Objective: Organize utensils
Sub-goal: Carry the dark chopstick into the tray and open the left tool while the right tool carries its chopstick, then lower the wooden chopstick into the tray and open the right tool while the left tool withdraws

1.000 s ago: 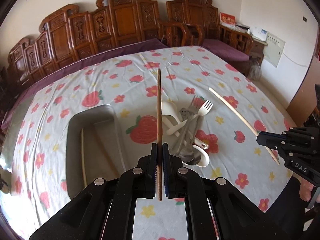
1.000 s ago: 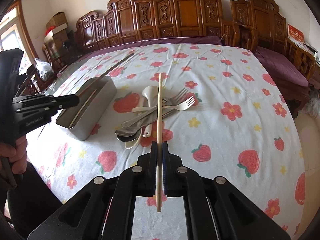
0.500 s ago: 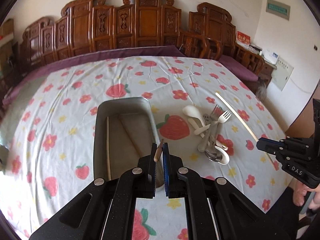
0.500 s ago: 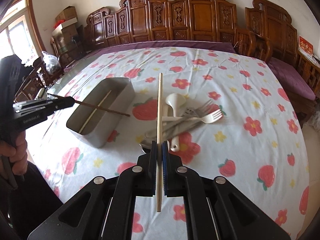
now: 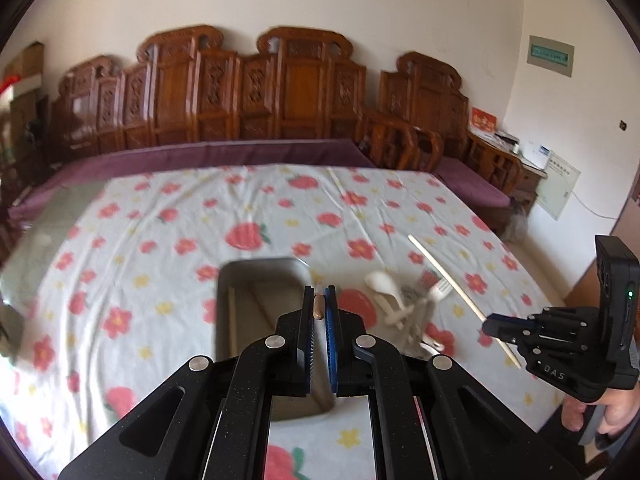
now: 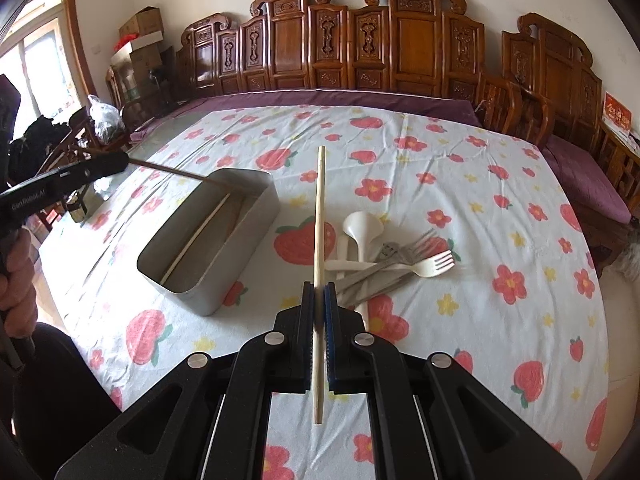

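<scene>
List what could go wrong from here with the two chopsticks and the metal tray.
1. The left gripper pinches the brown chopstick near one end, its far tip angled into the metal tray; released now, it may land propped on the rim instead of lying flat.
2. The right gripper holds the pale chopstick over the pile of forks and spoons; swinging toward the tray, it might knock them or the left gripper.

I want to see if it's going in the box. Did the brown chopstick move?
Yes. The brown chopstick swung from pointing up over the table to slanting down, its far tip now inside the metal box.
</scene>
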`<state>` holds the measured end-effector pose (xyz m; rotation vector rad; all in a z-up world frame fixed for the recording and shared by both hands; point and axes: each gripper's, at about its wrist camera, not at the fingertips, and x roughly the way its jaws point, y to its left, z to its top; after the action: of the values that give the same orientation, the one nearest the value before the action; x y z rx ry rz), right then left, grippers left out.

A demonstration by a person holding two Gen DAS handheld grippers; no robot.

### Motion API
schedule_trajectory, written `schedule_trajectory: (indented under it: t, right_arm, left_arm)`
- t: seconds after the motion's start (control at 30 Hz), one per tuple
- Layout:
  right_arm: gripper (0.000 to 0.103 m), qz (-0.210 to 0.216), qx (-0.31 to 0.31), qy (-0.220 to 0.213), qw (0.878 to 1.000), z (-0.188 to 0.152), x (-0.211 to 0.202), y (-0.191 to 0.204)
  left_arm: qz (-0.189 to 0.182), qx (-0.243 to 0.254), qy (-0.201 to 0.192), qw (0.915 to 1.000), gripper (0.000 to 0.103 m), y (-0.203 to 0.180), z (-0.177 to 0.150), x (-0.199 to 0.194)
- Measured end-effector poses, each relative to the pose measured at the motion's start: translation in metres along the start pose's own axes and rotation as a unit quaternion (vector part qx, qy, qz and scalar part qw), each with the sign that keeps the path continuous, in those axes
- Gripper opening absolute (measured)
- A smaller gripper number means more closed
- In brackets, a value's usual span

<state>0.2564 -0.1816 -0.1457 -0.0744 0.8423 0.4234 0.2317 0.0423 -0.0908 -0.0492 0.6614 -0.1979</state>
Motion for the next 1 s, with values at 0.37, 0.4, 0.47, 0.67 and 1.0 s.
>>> schedule_trajectory:
  t: [0.37, 0.4, 0.47, 0.67, 1.0]
  right_arm:
    - [0.006, 0.032, -0.022, 0.0, 0.999, 0.029, 0.031, 0.045]
    - [0.006, 0.033, -0.023, 0.001, 0.999, 0.031, 0.034, 0.047]
    - [0.006, 0.036, -0.023, 0.003, 0.999, 0.036, 0.041, 0.051]
    - [0.006, 0.046, -0.028, 0.012, 0.998, 0.046, 0.061, 0.064]
    - [0.006, 0.057, -0.027, 0.032, 0.998, 0.042, 0.081, 0.086]
  left_arm:
    - [0.05, -0.011, 0.012, 0.9986, 0.004, 0.034, -0.011, 0.032]
    - [0.054, -0.01, 0.013, 0.9984, 0.004, 0.036, -0.013, 0.037]
    - [0.05, -0.013, 0.021, 0.9984, 0.004, 0.039, -0.016, 0.045]
    - [0.039, -0.009, 0.054, 0.9977, 0.005, 0.044, -0.028, 0.062]
    - [0.043, -0.004, 0.041, 0.9982, 0.039, 0.05, -0.025, 0.051]
